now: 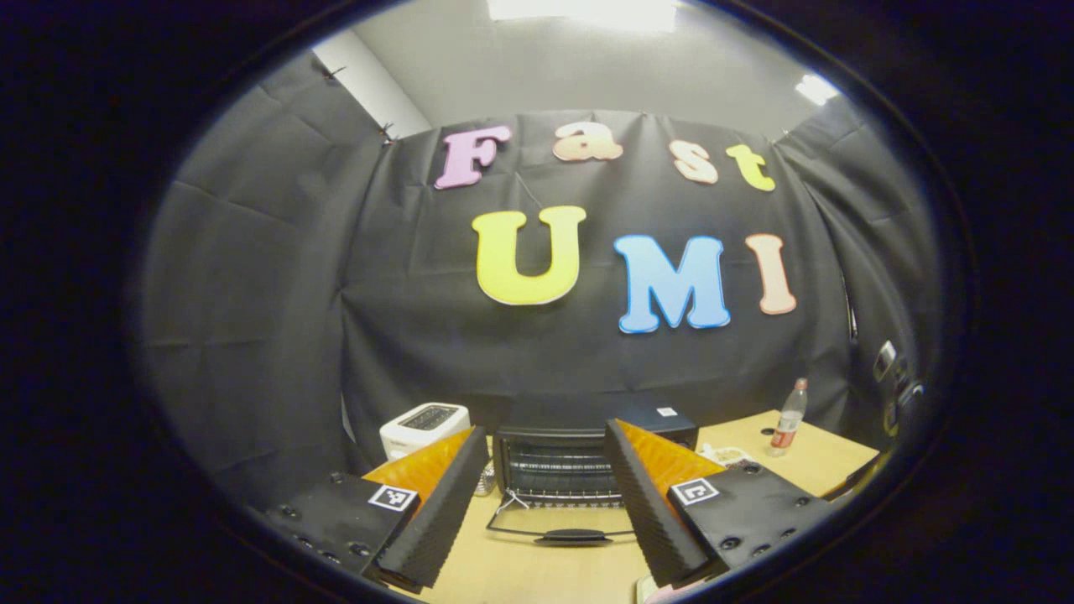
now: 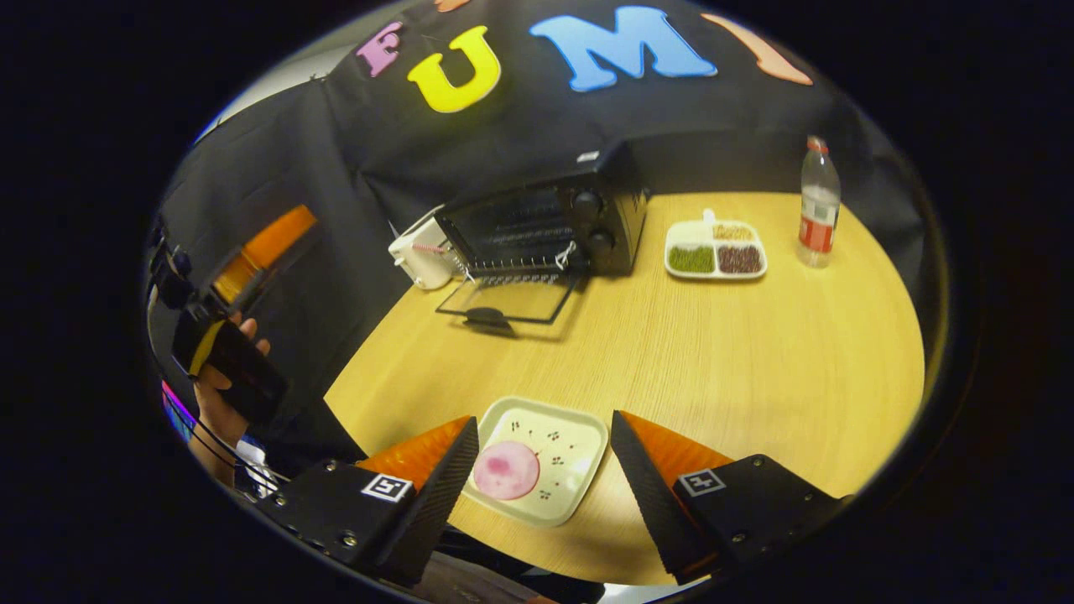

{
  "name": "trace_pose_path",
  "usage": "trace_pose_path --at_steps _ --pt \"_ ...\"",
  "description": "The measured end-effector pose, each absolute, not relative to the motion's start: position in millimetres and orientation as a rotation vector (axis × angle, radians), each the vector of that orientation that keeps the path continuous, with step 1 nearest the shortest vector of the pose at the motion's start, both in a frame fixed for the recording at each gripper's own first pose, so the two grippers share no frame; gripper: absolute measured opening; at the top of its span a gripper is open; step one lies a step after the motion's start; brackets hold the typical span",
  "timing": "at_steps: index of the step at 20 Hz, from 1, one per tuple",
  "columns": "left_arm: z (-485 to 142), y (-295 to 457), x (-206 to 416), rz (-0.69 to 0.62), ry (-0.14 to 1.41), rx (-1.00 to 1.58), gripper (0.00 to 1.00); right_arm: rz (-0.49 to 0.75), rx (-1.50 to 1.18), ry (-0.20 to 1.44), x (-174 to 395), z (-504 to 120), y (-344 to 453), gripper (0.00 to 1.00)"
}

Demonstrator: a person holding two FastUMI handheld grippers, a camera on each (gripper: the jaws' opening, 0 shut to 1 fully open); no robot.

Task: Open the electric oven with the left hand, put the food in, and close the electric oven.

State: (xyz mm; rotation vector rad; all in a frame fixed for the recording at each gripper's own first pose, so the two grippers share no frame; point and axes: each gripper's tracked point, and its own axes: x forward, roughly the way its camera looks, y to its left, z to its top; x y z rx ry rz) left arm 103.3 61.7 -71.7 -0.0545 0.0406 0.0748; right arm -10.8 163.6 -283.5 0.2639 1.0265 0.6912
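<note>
Left gripper (image 1: 545, 512), left gripper view: fingers spread wide, holding nothing, aimed at electric oven (image 1: 587, 457). Oven door (image 1: 564, 530) dropped flat on wooden table (image 1: 520, 575), rack visible inside. White toaster (image 1: 424, 428) just left of oven, bottle (image 1: 789, 418) well right of oven.

Right gripper (image 2: 537, 482), right gripper view: fingers spread wide, touching nothing, hovering over cream plate (image 2: 558, 453) with pink round food (image 2: 506, 470), near table edge, well apart from oven (image 2: 545, 222). Divided snack tray (image 2: 715, 249) right of oven. Hand (image 2: 220, 394) with left gripper (image 2: 252, 260) left of oven.

The oven (image 2: 545, 226) (door down) stands between toaster (image 2: 415, 256) and divided tray (image 2: 715, 249); plate (image 2: 541, 460) before it.
</note>
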Motion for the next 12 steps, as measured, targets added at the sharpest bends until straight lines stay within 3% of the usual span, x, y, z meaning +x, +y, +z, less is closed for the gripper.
trace_pose_path --at_steps 8,9,10,12 --pt "-63.4 93.8 88.0 0.148 0.019 -0.012 1.0 0.646 0.347 1.345 -40.1 -357.9 166.9 0.98" --pt "-63.1 94.5 87.5 0.153 0.015 -0.018 1.0 0.635 0.374 1.376 -43.4 -365.7 170.5 0.81" --pt "-63.4 97.0 86.6 0.16 0.014 -0.019 1.0 0.632 0.427 1.379 -39.2 -358.5 171.8 0.74" --pt "-62.9 102.8 85.5 0.172 0.012 -0.013 1.0 0.593 0.437 1.424 -33.9 -370.6 167.5 0.72"
